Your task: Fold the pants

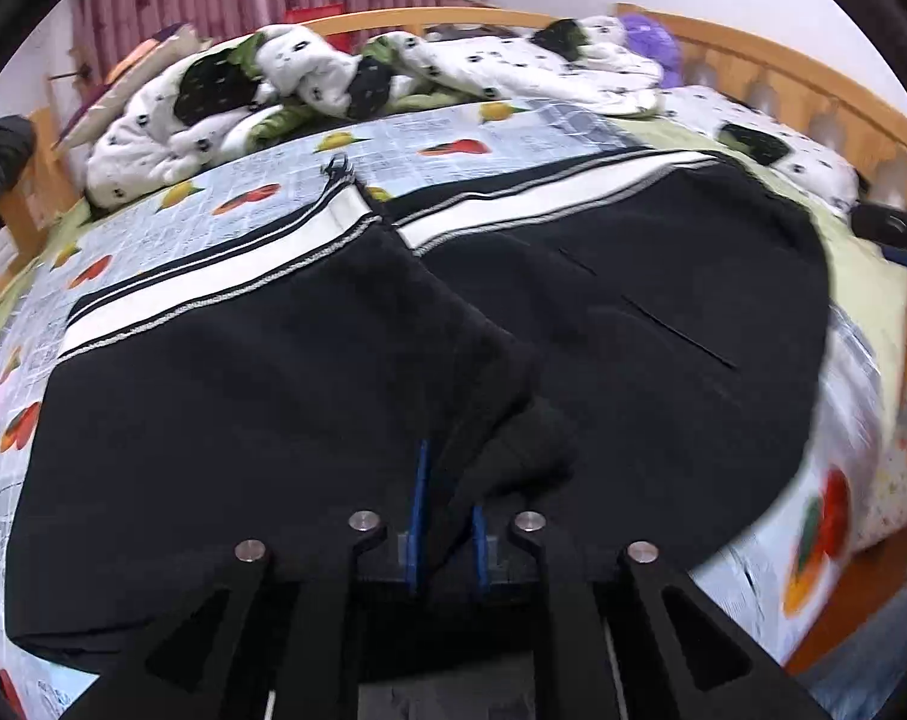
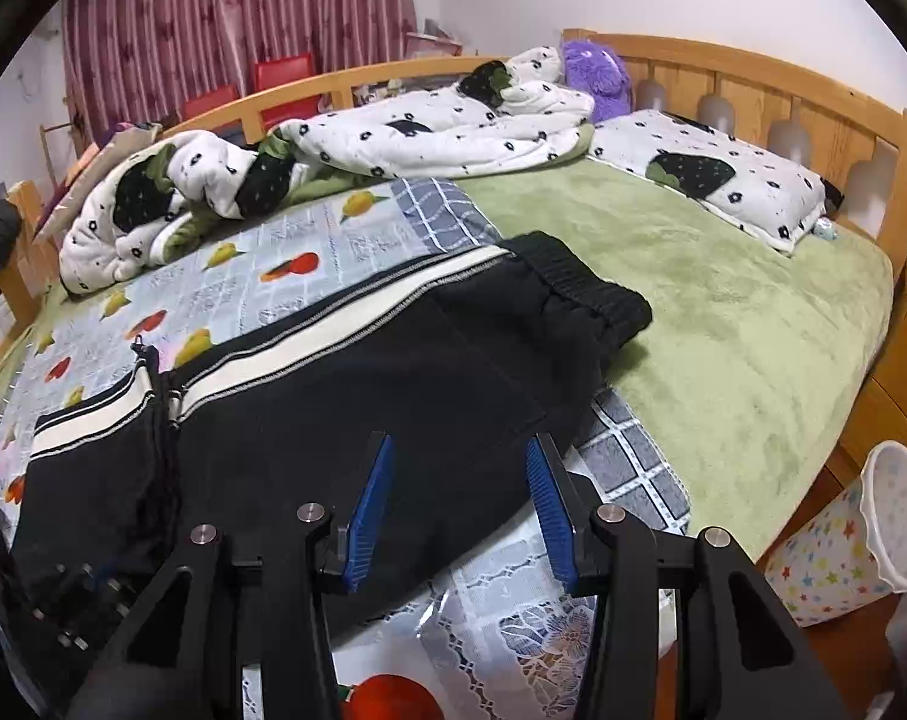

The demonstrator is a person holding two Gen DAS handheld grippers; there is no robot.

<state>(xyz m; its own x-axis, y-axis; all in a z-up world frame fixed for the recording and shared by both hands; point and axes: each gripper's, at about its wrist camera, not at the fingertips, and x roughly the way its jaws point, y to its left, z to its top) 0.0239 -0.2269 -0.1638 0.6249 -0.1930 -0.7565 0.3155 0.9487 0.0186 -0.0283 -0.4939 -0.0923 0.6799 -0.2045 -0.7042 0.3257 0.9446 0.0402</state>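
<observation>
Mid-fold, by the look of it: black pants (image 2: 345, 396) lying across the fruit-print sheet (image 2: 285, 252) near the front edge of the bed (image 2: 723, 324), white side stripes along the far side, waistband (image 2: 579, 282) toward the green blanket. Left gripper (image 1: 447, 516) with jaws narrow, pinching a bunched fold of the black cloth. Right gripper (image 2: 462, 510) with jaws wide, empty, poised over the near edge of the pants. Next, probably: closing the right jaws on that edge, then carrying both holds over together to keep the fold square.

Only in the left view: the pinched cloth and a slit pocket (image 1: 681, 336). Only in the right view: the ribbed waistband, the pillow (image 2: 717, 180), the star-print bin (image 2: 855, 534).
</observation>
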